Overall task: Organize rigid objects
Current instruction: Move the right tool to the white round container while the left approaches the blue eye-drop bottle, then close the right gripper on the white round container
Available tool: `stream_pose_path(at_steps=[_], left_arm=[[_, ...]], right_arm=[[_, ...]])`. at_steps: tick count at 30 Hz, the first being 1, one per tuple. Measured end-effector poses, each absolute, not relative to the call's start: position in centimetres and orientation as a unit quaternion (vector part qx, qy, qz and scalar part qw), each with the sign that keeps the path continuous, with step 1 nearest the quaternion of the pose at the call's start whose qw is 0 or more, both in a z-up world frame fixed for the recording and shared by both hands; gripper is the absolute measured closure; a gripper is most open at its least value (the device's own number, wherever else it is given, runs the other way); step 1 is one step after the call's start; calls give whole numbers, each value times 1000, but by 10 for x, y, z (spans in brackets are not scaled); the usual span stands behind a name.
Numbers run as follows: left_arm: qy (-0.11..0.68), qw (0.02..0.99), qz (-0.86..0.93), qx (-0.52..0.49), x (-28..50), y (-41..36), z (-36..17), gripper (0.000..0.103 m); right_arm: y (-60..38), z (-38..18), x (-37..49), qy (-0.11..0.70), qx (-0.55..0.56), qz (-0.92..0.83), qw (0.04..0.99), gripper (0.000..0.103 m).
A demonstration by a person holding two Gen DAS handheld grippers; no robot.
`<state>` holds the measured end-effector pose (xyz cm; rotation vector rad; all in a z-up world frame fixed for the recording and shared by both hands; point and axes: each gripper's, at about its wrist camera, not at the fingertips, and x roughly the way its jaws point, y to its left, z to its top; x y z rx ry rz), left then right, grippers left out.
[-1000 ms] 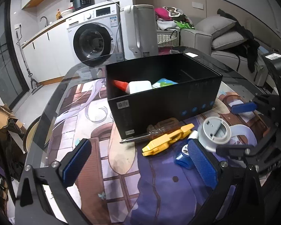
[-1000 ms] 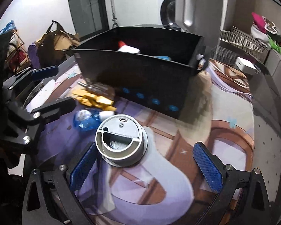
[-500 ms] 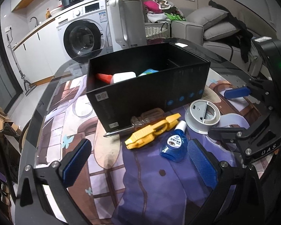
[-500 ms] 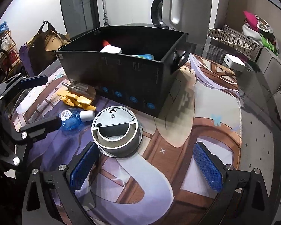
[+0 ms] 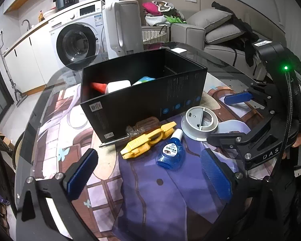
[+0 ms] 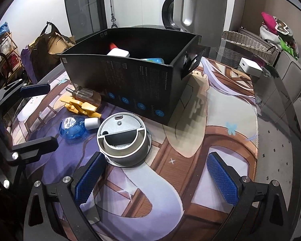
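Observation:
A black box (image 5: 144, 98) (image 6: 130, 84) stands on the printed mat and holds a red-capped white bottle (image 5: 110, 86) and a teal item. In front of it lie a screwdriver with a clear brown handle (image 5: 138, 128), a yellow clip (image 5: 148, 140) (image 6: 80, 104), a blue bottle (image 5: 171, 154) (image 6: 74, 128) and a round grey device (image 5: 200, 120) (image 6: 122, 138). My left gripper (image 5: 148, 176) is open, just short of the blue bottle. My right gripper (image 6: 156, 176) is open, its left finger beside the grey device.
A white kettle (image 5: 124, 28) stands behind the box. A small white box (image 6: 250, 66) lies near the glass table's far edge. A washing machine, a wicker basket and a sofa are beyond the table.
Both grippers have drawn back from the objects and risen a little. The blue bottle, once between my left fingers' tips, now lies ahead of them. Nothing was picked up.

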<state>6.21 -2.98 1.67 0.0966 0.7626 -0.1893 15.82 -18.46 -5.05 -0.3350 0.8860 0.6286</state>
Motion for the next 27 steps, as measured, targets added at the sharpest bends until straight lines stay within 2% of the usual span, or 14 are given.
stream_pose_path(at_steps=[4,15,17,19,22,27], left_arm=[[369,923,-96,50,61,-32,18,11],[372,920,-101,65,60,-37,15,11],[373,920,-99,63,61,-37,15,11],[374,920,-99,63,62,-36,15,11],[375,920,-100,62,62,-36,15,11],[376,919,-100,65,62,-37,15,11]], right_arm=[[-186,-50,159,419,-158,299,842,0],[-181,-49,160,408,-135,317,845,0],[-177,-48,159,404,-141,316,847,4],[-174,-47,156,397,-150,315,849,16],[-173,-45,155,393,-148,322,848,26],[-172,-44,154,391,-145,332,846,32]])
